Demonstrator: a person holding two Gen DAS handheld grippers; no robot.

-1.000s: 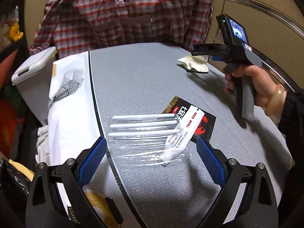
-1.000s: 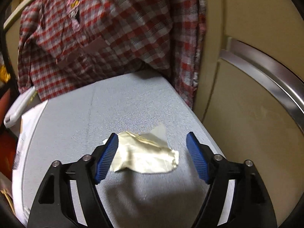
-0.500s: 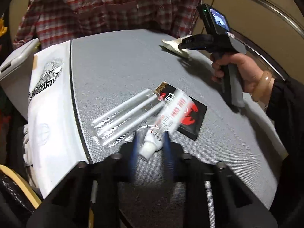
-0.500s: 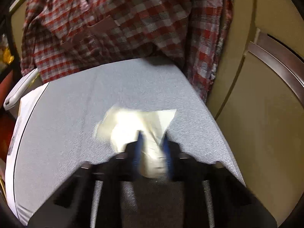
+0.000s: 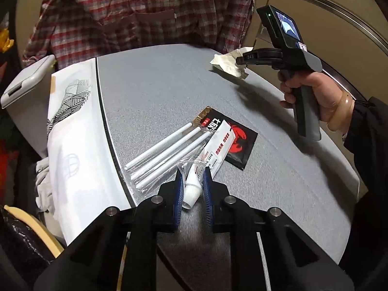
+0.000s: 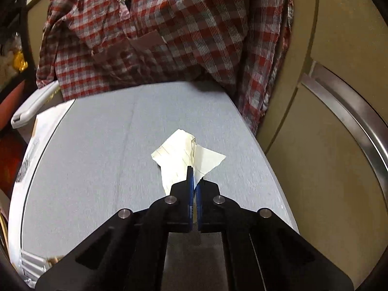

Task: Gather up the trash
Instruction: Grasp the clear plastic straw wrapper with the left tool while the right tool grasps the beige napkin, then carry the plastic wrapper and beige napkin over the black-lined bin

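Grey table (image 5: 155,92) edge near (left), claws pinching.

Right gripper (image 6: 193,173) jaws pinch crumpled paper (image 6: 184,156) over grey table (image 6: 97,169).

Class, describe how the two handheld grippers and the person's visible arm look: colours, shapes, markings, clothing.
Both grippers, left gripper and right gripper, have black angular frames, silver bolts and ribbed blue pads. The right one carries a small lit screen, a green light and a grey handle. The wrist wears a pale bangle and dark sleeve.

Grey table (image 5: 150,80), plaid shirt (image 6: 169,29) hanging behind — beige panelled wall (image 6: 339,36).
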